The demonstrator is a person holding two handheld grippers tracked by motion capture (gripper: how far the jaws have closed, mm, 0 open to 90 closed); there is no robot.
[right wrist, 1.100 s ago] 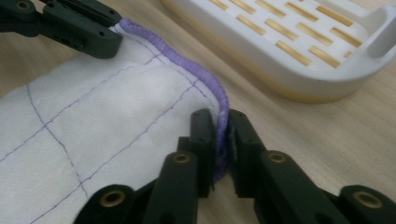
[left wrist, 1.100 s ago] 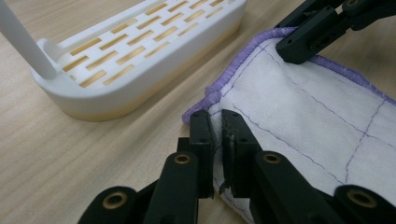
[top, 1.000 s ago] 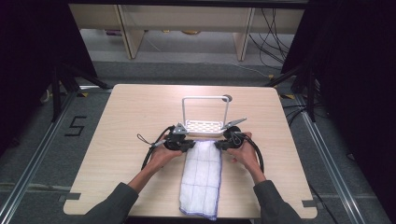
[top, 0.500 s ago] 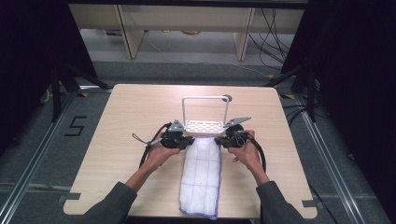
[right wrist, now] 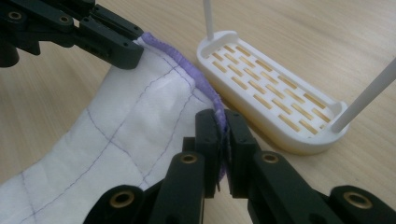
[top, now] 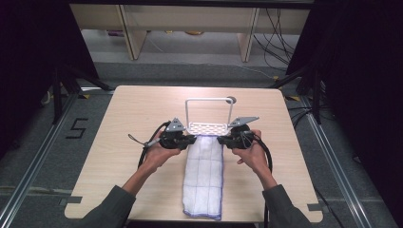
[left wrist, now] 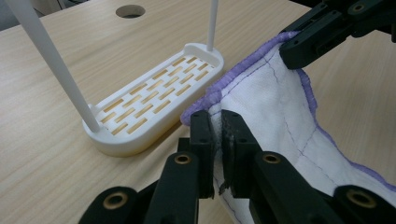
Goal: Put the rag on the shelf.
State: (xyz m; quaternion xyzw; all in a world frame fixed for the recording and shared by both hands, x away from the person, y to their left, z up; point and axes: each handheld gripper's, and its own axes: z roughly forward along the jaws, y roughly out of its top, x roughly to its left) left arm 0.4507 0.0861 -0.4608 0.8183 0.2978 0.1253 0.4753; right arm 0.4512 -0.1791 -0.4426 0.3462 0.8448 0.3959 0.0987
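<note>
1. While seen from the high view: white quilted cloth [top: 203, 178] lying lengthwise on the pale wood tabletop [top: 119, 118], far end at the white rack [top: 207, 116], left gripper [top: 189, 139] and right gripper [top: 223, 140] at its two far corners. Uneven lifting likely to skew the cloth or snag the rack's thin rail.
2. From the left gripper view: fingers [left wrist: 201, 140] pinching the cloth's purple-stitched hem [left wrist: 205, 100]; soft, thick, pliable fabric; shallow bite, likely to slip.
3. From the right gripper view: fingers [right wrist: 208, 140] pressed onto the other corner; slotted oval base [right wrist: 271, 88] of hard plastic just beside, easily knocked.
</note>
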